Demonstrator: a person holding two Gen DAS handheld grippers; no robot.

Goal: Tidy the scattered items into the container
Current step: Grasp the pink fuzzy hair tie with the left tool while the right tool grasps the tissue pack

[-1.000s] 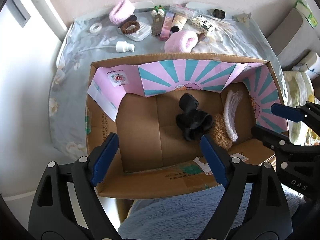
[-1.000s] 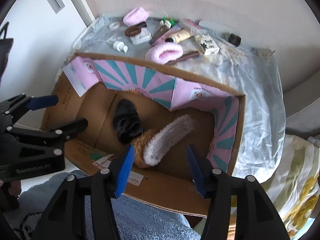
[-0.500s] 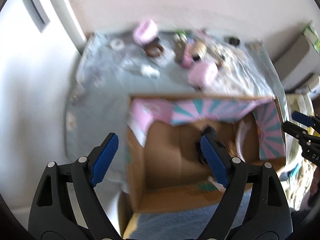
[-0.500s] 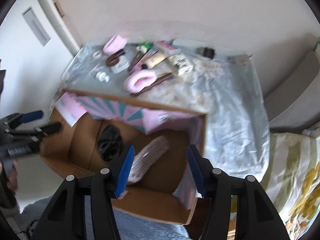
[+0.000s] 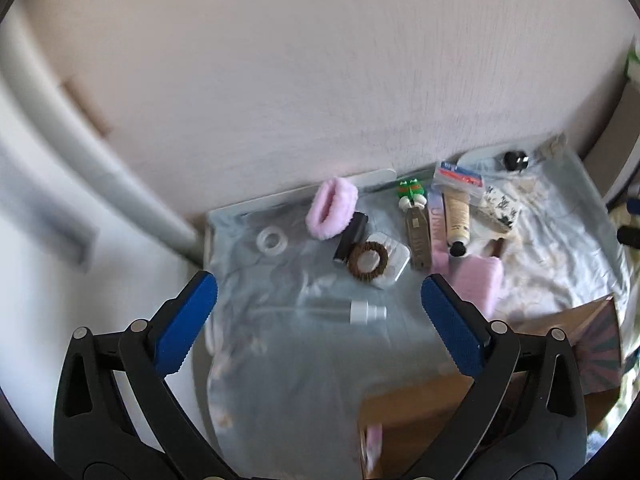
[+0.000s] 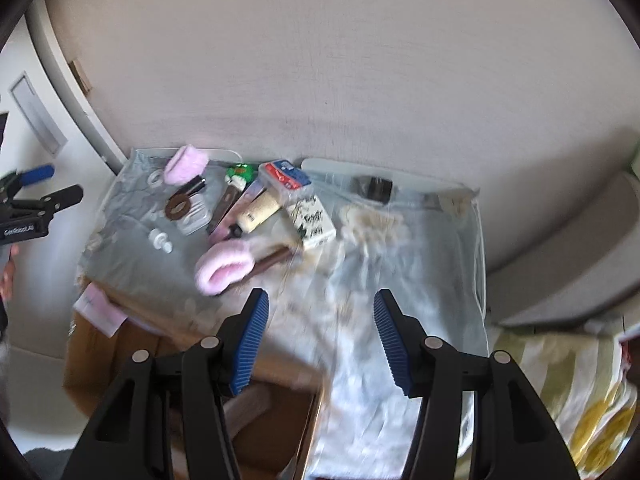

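Scattered items lie on the cloth-covered table [image 5: 304, 360]: a pink fluffy band [image 5: 331, 208], a brown scrunchie [image 5: 368, 260] on a clear case, a small white bottle [image 5: 367, 312], a cream tube [image 5: 457, 216], a second pink band [image 6: 224, 268] and a patterned box [image 6: 314, 222]. The cardboard box [image 5: 436, 404] sits at the near edge, mostly out of view. My left gripper [image 5: 318, 322] is open and empty, above the small white bottle. My right gripper [image 6: 322, 340] is open and empty over bare cloth, right of the second pink band.
A wall runs right behind the table. A tape roll [image 5: 273, 239], a frog toy [image 5: 411, 190], a black cap [image 5: 515, 160] and a packet [image 6: 285, 175] also lie at the back. A striped yellow bedding [image 6: 560, 392] lies to the right.
Both grippers have swung up and away from the cardboard box toward the items at the back of the table. Both stay open and empty.
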